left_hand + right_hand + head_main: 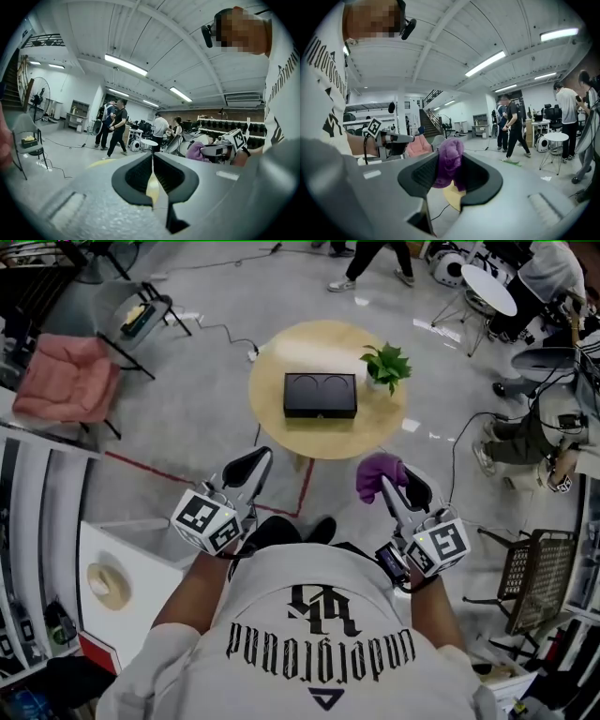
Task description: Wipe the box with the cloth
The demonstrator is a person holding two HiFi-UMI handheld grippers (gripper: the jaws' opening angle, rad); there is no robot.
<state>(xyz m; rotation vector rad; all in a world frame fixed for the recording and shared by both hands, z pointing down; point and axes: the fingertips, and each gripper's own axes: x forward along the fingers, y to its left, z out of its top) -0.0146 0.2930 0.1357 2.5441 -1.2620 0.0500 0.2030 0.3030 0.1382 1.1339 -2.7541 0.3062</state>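
A black box (320, 395) lies flat on the round wooden table (281, 432), some way ahead of both grippers. My right gripper (386, 486) is shut on a bunched purple cloth (378, 474), short of the table's near right edge. In the right gripper view the cloth (449, 161) fills the gap between the pads and a slice of the table (452, 198) shows below it. My left gripper (253, 465) is shut and empty, just short of the table's near left edge. Its pads (140, 173) stand almost together with nothing between them.
A small potted plant (386, 367) stands on the table right of the box. A pink cushioned chair (66, 376) is far left, a white round table (487, 287) and seated people far right. A metal mesh chair (530, 577) is near right, a white counter (122, 559) near left.
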